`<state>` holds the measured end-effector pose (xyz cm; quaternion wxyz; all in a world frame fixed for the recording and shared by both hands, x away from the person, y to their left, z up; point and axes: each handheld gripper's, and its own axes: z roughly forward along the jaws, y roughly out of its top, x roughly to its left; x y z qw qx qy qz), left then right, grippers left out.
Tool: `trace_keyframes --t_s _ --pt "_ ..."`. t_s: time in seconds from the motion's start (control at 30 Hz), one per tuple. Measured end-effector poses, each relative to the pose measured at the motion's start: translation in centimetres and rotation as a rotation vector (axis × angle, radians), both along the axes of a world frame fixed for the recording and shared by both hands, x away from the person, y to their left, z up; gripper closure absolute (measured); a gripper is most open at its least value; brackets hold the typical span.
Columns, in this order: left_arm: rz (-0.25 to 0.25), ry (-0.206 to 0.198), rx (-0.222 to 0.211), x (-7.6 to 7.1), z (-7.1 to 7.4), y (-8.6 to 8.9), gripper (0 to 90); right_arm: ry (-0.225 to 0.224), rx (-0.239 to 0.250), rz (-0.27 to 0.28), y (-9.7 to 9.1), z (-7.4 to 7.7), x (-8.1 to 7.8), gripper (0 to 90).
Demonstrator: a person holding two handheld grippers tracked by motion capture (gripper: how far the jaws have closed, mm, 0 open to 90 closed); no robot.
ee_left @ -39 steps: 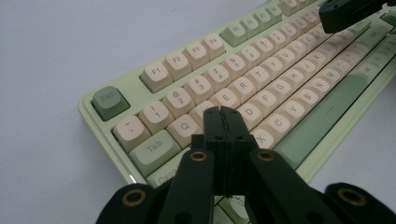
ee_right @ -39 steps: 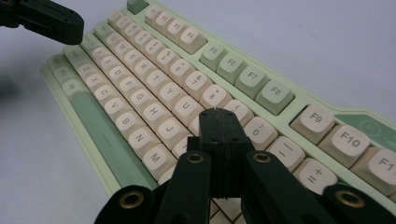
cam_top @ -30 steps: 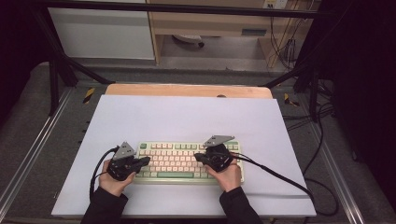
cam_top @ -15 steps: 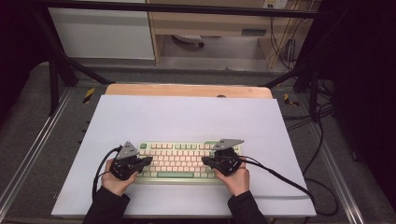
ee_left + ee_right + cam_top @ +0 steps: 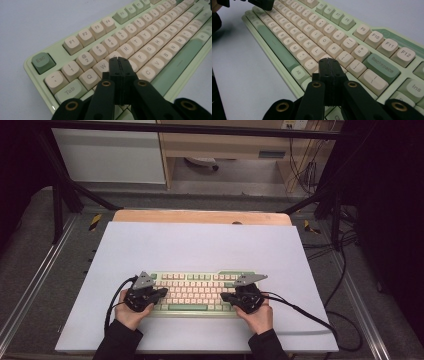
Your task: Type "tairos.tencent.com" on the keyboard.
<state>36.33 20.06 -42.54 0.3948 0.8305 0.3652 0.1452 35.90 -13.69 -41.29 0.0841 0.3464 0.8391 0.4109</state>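
A pale green keyboard point(image 5: 197, 292) with cream keys lies on the white table sheet near the front edge. My left gripper point(image 5: 163, 292) hovers over its left end, jaws pressed together with nothing between them. In the left gripper view the shut tips point(image 5: 118, 60) sit just above the keys near W and E of the keyboard point(image 5: 140, 35). My right gripper point(image 5: 224, 296) is over the right end, also shut and empty. In the right gripper view its tips point(image 5: 329, 61) hang above the keys beside L and the punctuation keys of the keyboard point(image 5: 317, 30).
The white sheet point(image 5: 200, 245) covers a wooden tabletop point(image 5: 200, 216). Black cables point(image 5: 300, 312) trail from the right gripper across the sheet to the right. Dark frame rails and a cabinet stand behind the table. The left gripper point(image 5: 262, 3) appears at the top left of the right gripper view.
My right hand and gripper have shifted a little to the right along the keyboard. The left hand has stayed where it was. Both pairs of jaws remain shut.
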Motion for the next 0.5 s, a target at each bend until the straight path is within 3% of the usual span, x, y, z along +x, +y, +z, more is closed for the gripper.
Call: trace_keyframes --t_s 0.5 --pt "-0.007 0.007 0.006 0.13 -0.40 -0.19 90.0 0.002 0.005 0.002 -0.23 -0.11 -0.32 90.0"
